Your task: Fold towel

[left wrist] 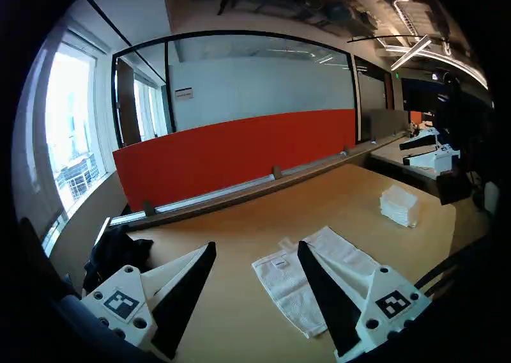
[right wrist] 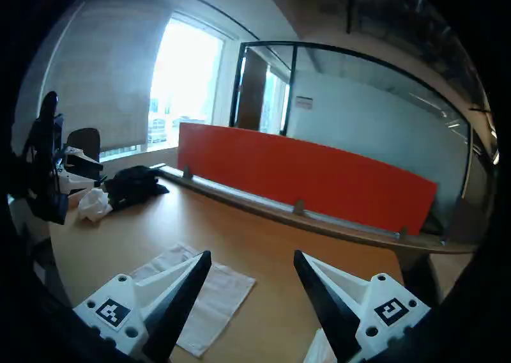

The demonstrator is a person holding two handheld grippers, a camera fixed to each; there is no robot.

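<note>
Light wood counter (left wrist: pixel 268 209) in an office, orange divider (left wrist: pixel 243 146) along its back edge, window (left wrist: pixel 70 126) behind. White towel (left wrist: pixel 281 283) lay flat on counter, below left gripper (left wrist: pixel 255 244) and right gripper (right wrist: pixel 251 253), both jaws apart. Folded towel stack (left wrist: pixel 399 204) sat well apart. Towel tag was unreadable

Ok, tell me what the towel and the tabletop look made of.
Towel: likely white terry cotton, matte; its surface looks nubby and it lies limp. Tabletop: probably wood-look laminate, smooth tan with a soft sheen; solid wood can't be ruled out.
</note>
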